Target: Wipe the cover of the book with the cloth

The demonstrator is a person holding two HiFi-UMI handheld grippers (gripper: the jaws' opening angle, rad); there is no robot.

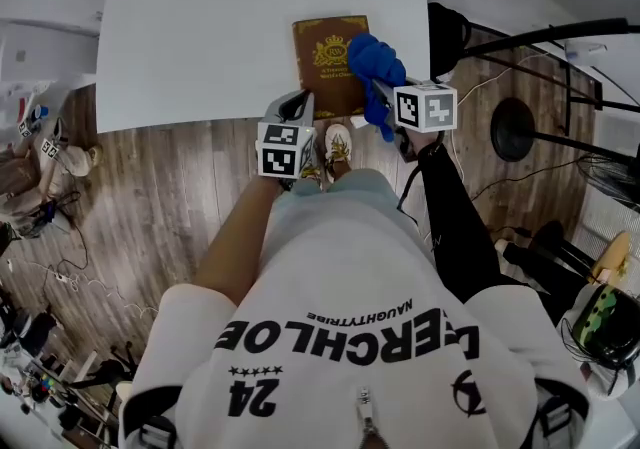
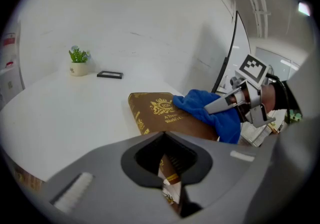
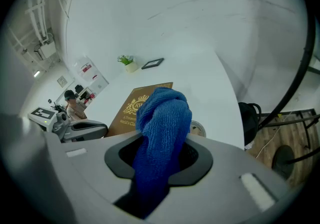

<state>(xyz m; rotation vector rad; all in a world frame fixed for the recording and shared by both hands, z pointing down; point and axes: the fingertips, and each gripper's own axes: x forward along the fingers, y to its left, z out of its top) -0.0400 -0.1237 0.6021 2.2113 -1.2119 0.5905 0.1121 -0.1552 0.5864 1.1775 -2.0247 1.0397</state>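
Looking down from the head view, the brown hardcover book with gold ornament (image 1: 325,57) lies flat on the white table (image 1: 220,27), close to the near edge and over toward the right side. Its long axis runs straight away from the person. The top of the cover points to the far side, so the gold crest sits above the title lines and reads upright from here. The spine is on the left and it's got gold tooling too. The cover looks smooth and stiff, with a thin gold border around it.

The left gripper (image 1: 300,102) is at the book's near-left corner, and its own view shows the jaws squeezed together on that corner, brown and gold edge pinched between them. The right gripper (image 3: 157,168) is clamped on the blue cloth (image 1: 372,59), a knit-looking terry thing bunched into a fat lump. The cloth rests on the right half of the cover, overlapping the right edge and part of the title.

At the far side of the table there's a little green plant in a pale pot (image 2: 78,63), with a flat dark rectangle (image 2: 110,74) lying near it. Under everything is a wood plank floor (image 1: 180,187).
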